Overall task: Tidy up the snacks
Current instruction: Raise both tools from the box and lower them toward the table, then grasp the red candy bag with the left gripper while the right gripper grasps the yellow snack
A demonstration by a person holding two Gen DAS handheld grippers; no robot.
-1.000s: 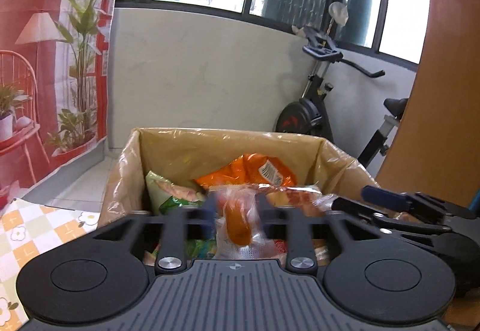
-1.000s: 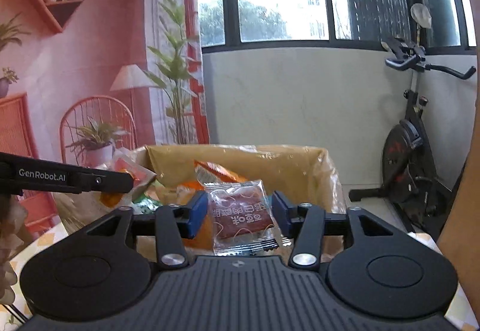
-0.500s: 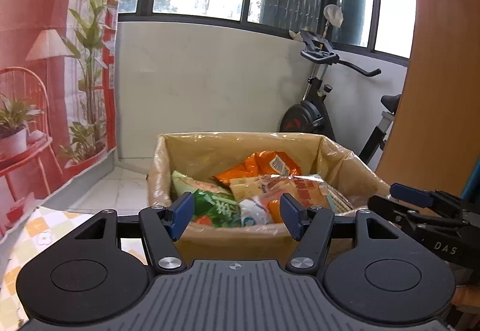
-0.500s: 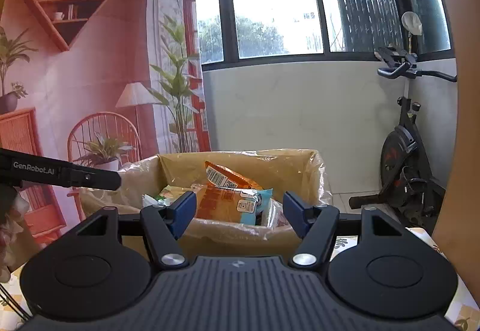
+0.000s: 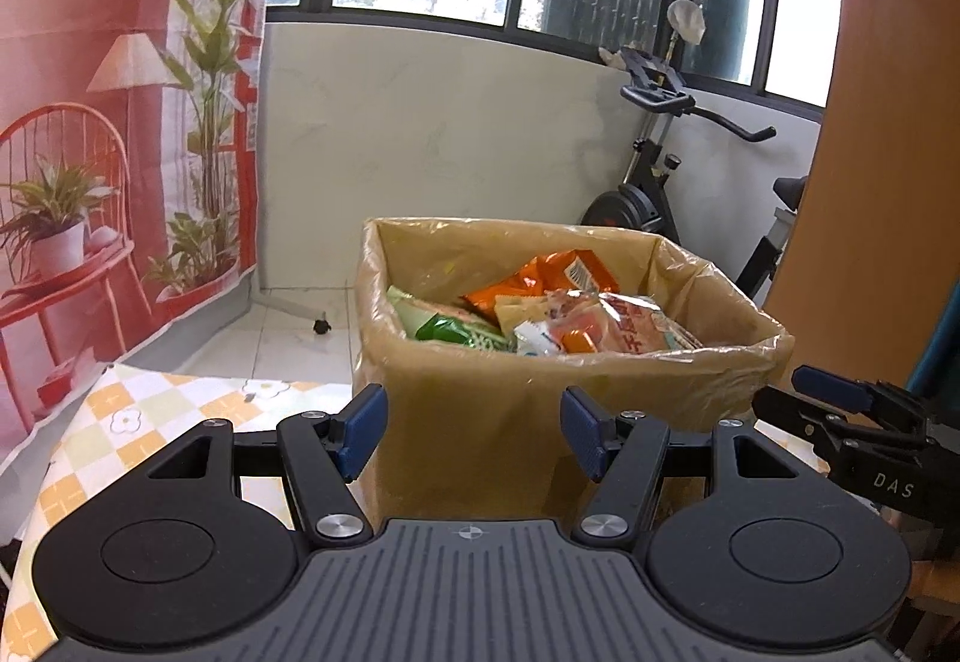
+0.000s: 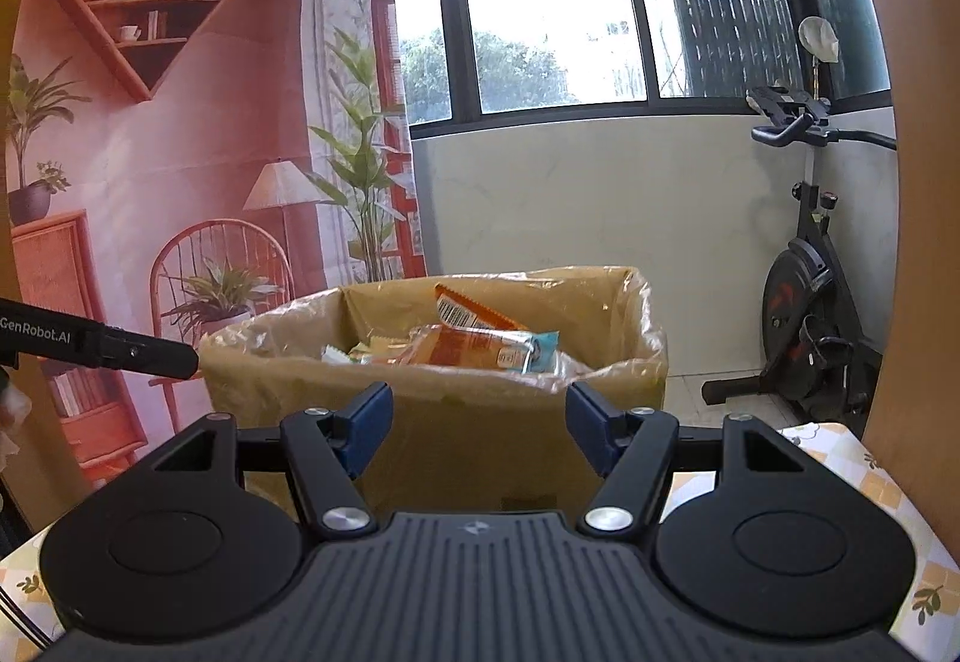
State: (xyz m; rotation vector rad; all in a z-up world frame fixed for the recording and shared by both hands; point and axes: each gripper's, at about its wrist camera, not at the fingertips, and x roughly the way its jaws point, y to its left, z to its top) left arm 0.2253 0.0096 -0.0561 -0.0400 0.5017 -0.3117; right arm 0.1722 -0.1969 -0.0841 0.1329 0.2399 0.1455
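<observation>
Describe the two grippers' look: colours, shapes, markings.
Both match: matte black bodies with a ribbed centre plate, two round discs, silver pivot bolts, angled black fingers tipped with blue pads. The left gripper shows "GenRobot.AI" lettering in the right view; the right gripper shows "DAS" in the left view. No cables or sleeves visible.

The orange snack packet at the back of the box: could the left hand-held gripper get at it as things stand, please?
Probably yes. The left hand-held gripper is open and empty, the lined box has no lid, and the orange snack packet lies on top of the pile; the gripper must first rise over the near wall.
</observation>
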